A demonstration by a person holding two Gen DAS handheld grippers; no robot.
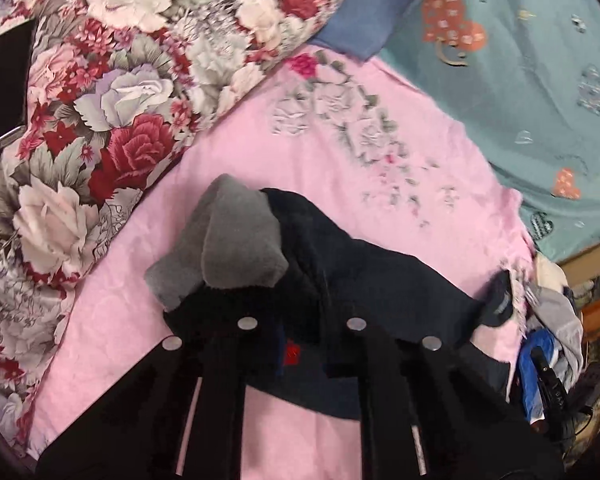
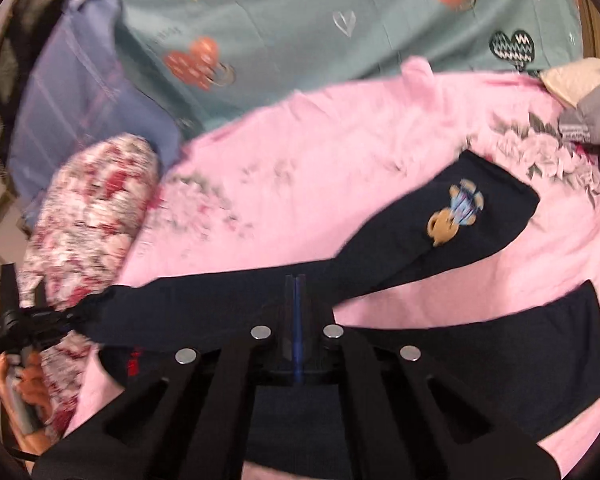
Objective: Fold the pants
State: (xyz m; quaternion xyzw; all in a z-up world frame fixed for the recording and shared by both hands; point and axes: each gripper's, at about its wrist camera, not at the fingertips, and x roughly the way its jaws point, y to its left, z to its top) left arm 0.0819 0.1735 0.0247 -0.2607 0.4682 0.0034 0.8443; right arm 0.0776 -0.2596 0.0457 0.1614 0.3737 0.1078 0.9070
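Nearest, the right claw (image 2: pixel 298 304) is pinched fully together on the waist edge of the dark pants (image 2: pixel 440 220); the left claw (image 1: pixel 300 332) has closed to a narrow gap over the same cloth, its grey lining turned out. Beyond, both legs trail unfolded across the pink blanket (image 1: pixel 320 152) toward the bed's far edge. By my reading no fold is made yet; everything remains

The dark navy cloth pants (image 2: pixel 480 216) look matt and soft, with a fuzzy grey fleece lining (image 1: pixel 228 240). The pink bedsheet (image 1: pixel 300 168) is smooth cloth. The grippers' black arms look matt plastic, with shiny metal rivets (image 2: pixel 261 332).
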